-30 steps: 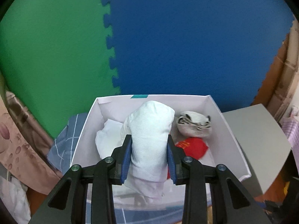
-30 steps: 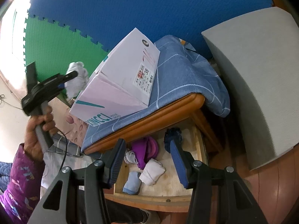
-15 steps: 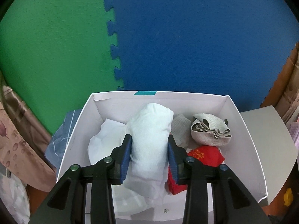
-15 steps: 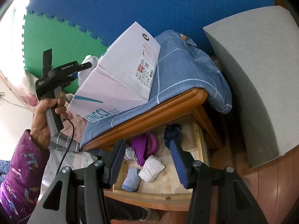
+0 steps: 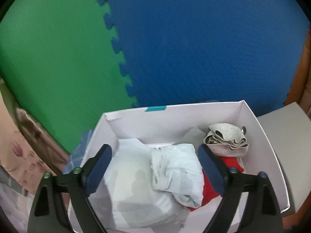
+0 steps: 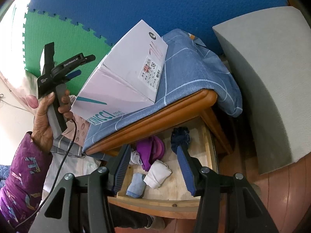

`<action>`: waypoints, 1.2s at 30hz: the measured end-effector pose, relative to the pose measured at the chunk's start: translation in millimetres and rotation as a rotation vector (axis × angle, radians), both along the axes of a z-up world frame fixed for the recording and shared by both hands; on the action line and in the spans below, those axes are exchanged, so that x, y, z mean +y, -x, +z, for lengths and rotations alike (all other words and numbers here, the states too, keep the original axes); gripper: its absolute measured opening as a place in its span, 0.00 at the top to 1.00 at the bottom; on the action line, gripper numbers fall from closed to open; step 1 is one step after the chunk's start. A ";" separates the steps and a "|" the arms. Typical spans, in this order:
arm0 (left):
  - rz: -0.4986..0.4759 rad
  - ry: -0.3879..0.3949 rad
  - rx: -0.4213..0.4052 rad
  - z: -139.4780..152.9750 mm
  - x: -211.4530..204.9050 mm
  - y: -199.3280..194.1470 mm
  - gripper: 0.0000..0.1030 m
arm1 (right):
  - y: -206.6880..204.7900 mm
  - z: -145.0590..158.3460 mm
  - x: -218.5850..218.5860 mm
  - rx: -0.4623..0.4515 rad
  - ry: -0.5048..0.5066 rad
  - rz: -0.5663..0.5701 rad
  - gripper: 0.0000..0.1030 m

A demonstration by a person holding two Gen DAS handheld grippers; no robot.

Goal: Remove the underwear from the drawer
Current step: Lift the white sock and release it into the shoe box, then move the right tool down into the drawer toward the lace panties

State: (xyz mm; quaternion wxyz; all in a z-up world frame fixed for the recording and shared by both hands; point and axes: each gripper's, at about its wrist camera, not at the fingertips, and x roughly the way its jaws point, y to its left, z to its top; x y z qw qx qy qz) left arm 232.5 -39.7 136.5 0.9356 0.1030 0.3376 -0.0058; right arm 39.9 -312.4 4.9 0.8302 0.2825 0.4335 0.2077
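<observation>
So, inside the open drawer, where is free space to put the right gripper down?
The drawer floor is bare on the near right, between the white bundle and the right wall, below the dark blue bundle. The left and back-left are crowded: purple garment, light blue piece, white bundle. The right gripper hangs open above.

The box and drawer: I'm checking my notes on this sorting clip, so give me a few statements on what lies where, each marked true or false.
1. The left gripper pinches the white garment. False: its jaws have just been opening, and the garment lies loose in the box.
2. A red item lies in the box. True.
3. The drawer is empty. False: a purple item, a white roll and others lie in it.
4. The right gripper holds nothing. True.
5. The box sits on a blue cloth. True.
</observation>
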 end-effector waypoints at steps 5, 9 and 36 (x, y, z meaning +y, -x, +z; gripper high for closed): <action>-0.027 0.017 -0.076 19.9 8.0 38.3 0.05 | 0.0 0.7 11.5 -0.007 0.021 0.051 0.51; -0.055 0.089 -0.131 35.7 31.0 80.9 0.01 | 1.7 -1.1 39.9 -0.009 0.095 0.165 0.51; 0.131 0.494 -0.182 -81.3 232.9 267.0 0.00 | 7.9 -125.3 342.4 -0.357 1.151 0.957 0.66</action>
